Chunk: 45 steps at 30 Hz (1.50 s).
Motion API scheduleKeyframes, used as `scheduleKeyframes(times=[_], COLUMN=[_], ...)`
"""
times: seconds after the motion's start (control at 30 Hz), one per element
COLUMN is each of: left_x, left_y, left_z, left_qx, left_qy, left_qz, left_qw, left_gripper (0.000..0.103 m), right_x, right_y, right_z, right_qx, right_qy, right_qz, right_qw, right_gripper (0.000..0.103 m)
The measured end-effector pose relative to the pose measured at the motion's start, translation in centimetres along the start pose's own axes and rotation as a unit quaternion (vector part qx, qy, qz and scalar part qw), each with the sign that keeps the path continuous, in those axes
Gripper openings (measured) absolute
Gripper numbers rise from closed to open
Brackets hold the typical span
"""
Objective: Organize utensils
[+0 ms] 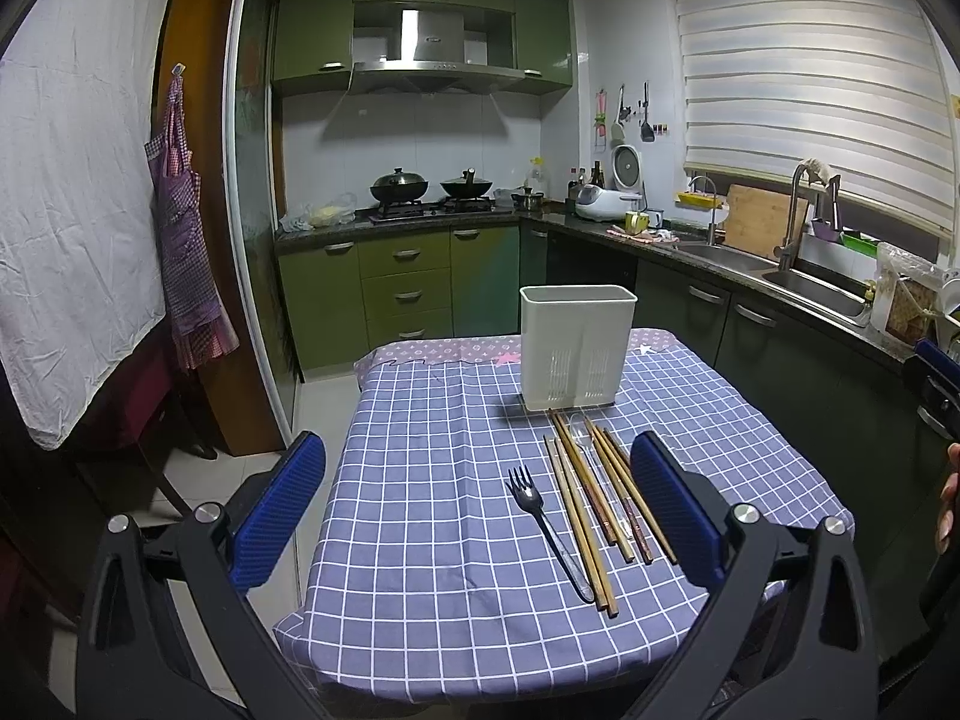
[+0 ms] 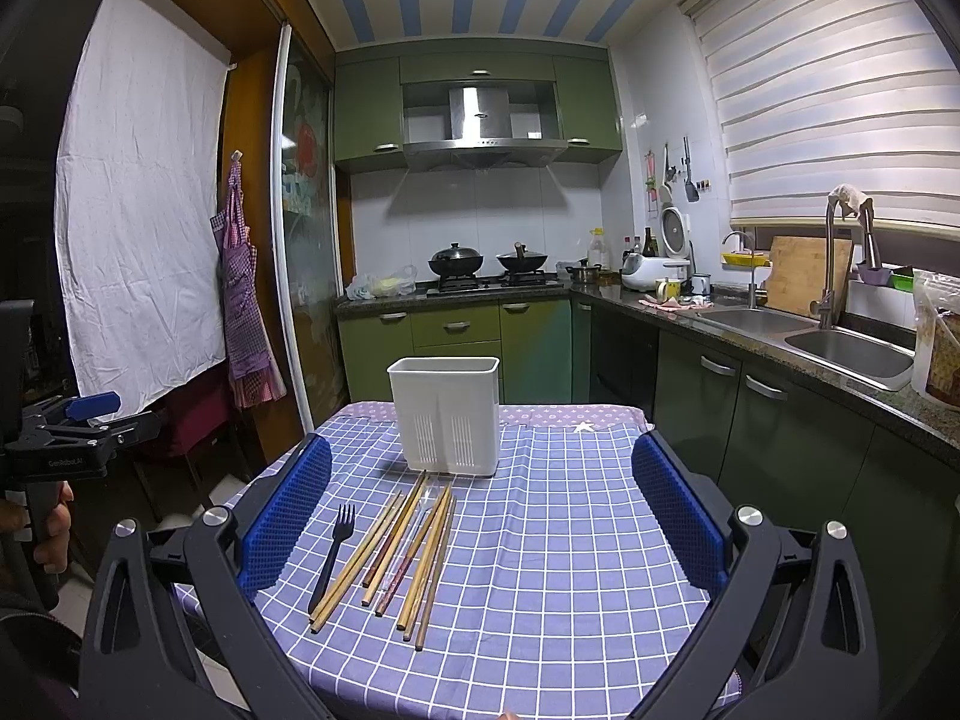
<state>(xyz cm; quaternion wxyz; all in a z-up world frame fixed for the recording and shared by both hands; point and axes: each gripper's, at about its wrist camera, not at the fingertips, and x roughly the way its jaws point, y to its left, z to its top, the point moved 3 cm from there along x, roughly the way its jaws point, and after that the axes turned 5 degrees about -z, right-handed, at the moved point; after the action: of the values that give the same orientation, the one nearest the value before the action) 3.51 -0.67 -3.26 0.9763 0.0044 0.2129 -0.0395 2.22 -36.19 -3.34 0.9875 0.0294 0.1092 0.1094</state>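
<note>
A white utensil holder (image 1: 576, 345) (image 2: 445, 414) stands upright at the far side of the table with the blue checked cloth (image 1: 420, 480) (image 2: 570, 540). In front of it lie several wooden chopsticks (image 1: 591, 510) (image 2: 414, 552), a clear plastic spoon (image 1: 581, 429) among them, and a black fork (image 1: 543, 516) (image 2: 333, 552) to their left. My left gripper (image 1: 480, 510) is open and empty, held above the near part of the table. My right gripper (image 2: 480, 516) is open and empty, also above the table's near side. The left gripper also shows at the left edge of the right wrist view (image 2: 90, 414).
Behind the table are green kitchen cabinets (image 1: 408, 282), a stove with two woks (image 1: 429, 192), and a counter with a sink (image 1: 804, 282) along the right. A white sheet (image 1: 72, 210) and a hanging apron (image 1: 186, 252) are on the left. A dark chair (image 2: 198, 420) stands left of the table.
</note>
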Motion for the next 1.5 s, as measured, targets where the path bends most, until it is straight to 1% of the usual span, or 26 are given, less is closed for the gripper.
scheduleKeyframes(times=[0.3, 0.37, 0.43, 0.5, 0.53, 0.57, 0.63, 0.7, 0.73, 0.77, 0.8, 0.83, 0.9, 0.93, 1.0, 1.03, 1.07, 1.13, 1.17, 1.27, 1.3, 1.33, 1.37, 1.4, 1.47, 1.5], left_x=[0.4, 1.3, 3.0, 5.7, 7.6, 8.7, 12.0, 14.4, 15.9, 16.7, 17.7, 19.0, 20.5, 21.6, 22.9, 23.7, 24.3, 25.1, 25.5, 26.5, 26.7, 26.9, 27.2, 27.4, 27.8, 27.8], left_y=[0.1, 0.1, 0.3, 0.7, 1.0, 1.4, 2.1, 2.5, 2.6, 2.4, 2.2, 1.8, 1.3, 0.9, 0.2, -0.1, -0.3, -0.6, -0.7, -1.0, -1.1, -1.1, -1.3, -1.4, -2.0, -2.2], left_z=[-0.1, -0.1, 0.0, 0.0, -0.1, -0.2, -0.8, -1.4, -1.8, -2.1, -2.4, -2.8, -3.2, -3.5, -4.0, -4.4, -4.9, -5.2, -5.4, -5.9, -6.0, -6.2, -6.4, -6.6, -6.9, -7.1], left_qx=[0.0, -0.001, -0.002, -0.011, -0.018, -0.023, -0.041, -0.056, -0.066, -0.07, -0.073, -0.073, -0.075, -0.077, -0.08, -0.086, -0.093, -0.102, -0.105, -0.108, -0.111, -0.115, -0.117, -0.119, -0.124, -0.126], left_qy=[0.006, 0.02, 0.048, 0.092, 0.123, 0.143, 0.193, 0.224, 0.244, 0.256, 0.271, 0.292, 0.317, 0.336, 0.361, 0.382, 0.4, 0.422, 0.433, 0.453, 0.459, 0.466, 0.47, 0.476, 0.485, 0.489], left_qz=[-0.005, -0.011, -0.015, -0.023, -0.025, -0.024, -0.028, -0.036, -0.037, -0.037, -0.039, -0.036, -0.034, -0.032, -0.03, -0.03, -0.03, -0.025, -0.02, -0.009, -0.006, -0.004, -0.003, -0.002, -0.003, -0.005], left_qw=[1.0, 0.9997, 0.9988, 0.9954, 0.9919, 0.9892, 0.9799, 0.9724, 0.9668, 0.9635, 0.9592, 0.953, 0.9448, 0.9382, 0.9286, 0.9198, 0.9115, 0.9004, 0.8953, 0.8848, 0.8816, 0.8772, 0.8746, 0.8711, 0.8654, 0.8631], left_gripper=[0.097, 0.097, 0.097, 0.097, 0.097, 0.097, 0.097, 0.097, 0.097, 0.097, 0.097, 0.097, 0.096, 0.095, 0.092, 0.088, 0.084, 0.08, 0.078, 0.072, 0.07, 0.066, 0.061, 0.06, 0.05, 0.049], right_x=[0.2, 1.1, 2.7, 5.5, 7.1, 8.6, 11.3, 13.8, 15.3, 16.5, 17.4, 18.7, 20.8, 22.3, 24.6, 25.6, 27.0, 28.7, 29.3, 30.3, 30.6, 31.0, 31.1, 31.3, 31.6, 31.8], right_y=[0.0, -0.3, -0.5, -0.9, -1.2, -1.5, -1.7, -2.1, -1.9, -1.9, -1.9, -1.5, -1.3, -1.3, -1.6, -1.8, -2.1, -2.7, -2.9, -2.9, -2.9, -2.7, -2.6, -2.4, -1.8, -1.4], right_z=[-0.1, -0.3, -0.4, -0.6, -0.9, -1.2, -1.7, -2.3, -2.7, -3.1, -3.3, -3.6, -4.1, -4.5, -4.9, -5.1, -5.4, -5.8, -5.9, -6.3, -6.4, -6.6, -6.5, -6.5, -6.6, -6.7], right_qx=[0.003, 0.007, 0.0, -0.018, -0.026, -0.03, -0.037, -0.047, -0.052, -0.059, -0.068, -0.08, -0.083, -0.077, -0.063, -0.059, -0.049, -0.039, -0.038, -0.035, -0.036, -0.044, -0.044, -0.042, -0.045, -0.049], right_qy=[0.005, 0.019, 0.042, 0.09, 0.119, 0.143, 0.181, 0.214, 0.237, 0.255, 0.267, 0.287, 0.323, 0.35, 0.393, 0.409, 0.429, 0.457, 0.465, 0.485, 0.491, 0.499, 0.501, 0.505, 0.51, 0.512], right_qz=[0.003, -0.001, -0.011, -0.034, -0.042, -0.043, -0.04, -0.031, -0.02, -0.017, -0.013, -0.005, 0.006, 0.016, 0.025, 0.025, 0.027, 0.02, 0.016, 0.02, 0.021, 0.02, 0.021, 0.025, 0.031, 0.033], right_qw=[1.0, 1.0, 0.999, 0.995, 0.992, 0.988, 0.982, 0.975, 0.97, 0.965, 0.961, 0.955, 0.943, 0.933, 0.917, 0.91, 0.901, 0.888, 0.884, 0.874, 0.87, 0.865, 0.864, 0.862, 0.859, 0.857], right_gripper=[0.099, 0.099, 0.099, 0.099, 0.099, 0.099, 0.099, 0.099, 0.099, 0.099, 0.099, 0.099, 0.099, 0.099, 0.097, 0.095, 0.089, 0.085, 0.082, 0.076, 0.07, 0.065, 0.056, 0.051, 0.044, 0.041])
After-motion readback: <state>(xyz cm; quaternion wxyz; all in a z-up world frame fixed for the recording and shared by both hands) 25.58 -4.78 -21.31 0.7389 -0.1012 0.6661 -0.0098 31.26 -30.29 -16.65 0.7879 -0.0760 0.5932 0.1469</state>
